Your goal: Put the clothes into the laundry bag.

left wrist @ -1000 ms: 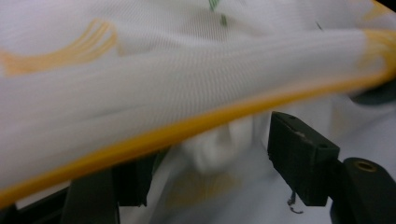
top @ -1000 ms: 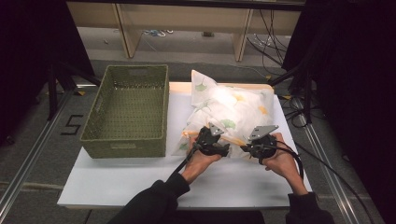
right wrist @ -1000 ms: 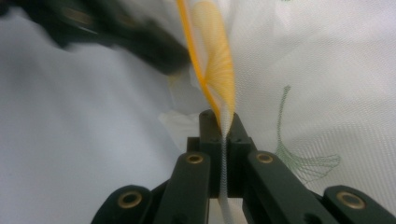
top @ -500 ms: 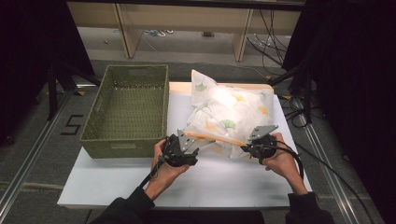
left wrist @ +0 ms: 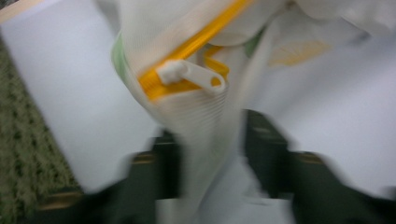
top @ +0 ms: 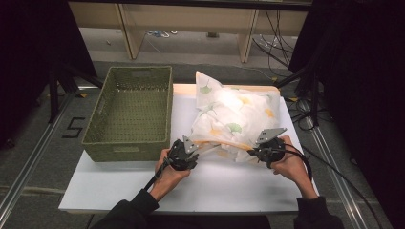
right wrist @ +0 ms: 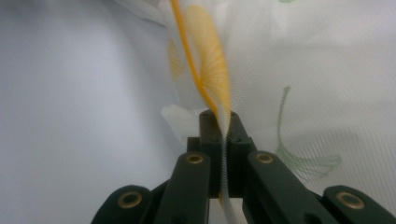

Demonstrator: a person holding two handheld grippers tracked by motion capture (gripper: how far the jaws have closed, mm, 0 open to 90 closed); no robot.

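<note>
High view: a white pillow in a mesh cover (top: 234, 119) printed with green and yellow ginkgo leaves lies on the white desk (top: 229, 191), just right of a green woven basket (top: 131, 112). Its near edge carries an orange zipper (top: 224, 143) running between both hands.

Left tool (top: 187, 153) sits at the cover's near-left corner, close by the basket's front corner. Left gripper view, blurred: the jaws have just been closing, a fold of white mesh (left wrist: 205, 135) runs down between them, and the left jaw lies against it; whether the right jaw also presses on it I cannot tell. Just above the jaws sits the white zipper pull (left wrist: 194, 74) on the orange tape, not gripped.

Right tool (top: 260, 150) is at the near-right corner. Right gripper view: its jaws are clamped tight on the edge of the mesh cover (right wrist: 327, 70) where the orange zipper line (right wrist: 187, 51) comes down into them (right wrist: 223, 126).

The cover's near edge is drawn taut between the two tools.
</note>
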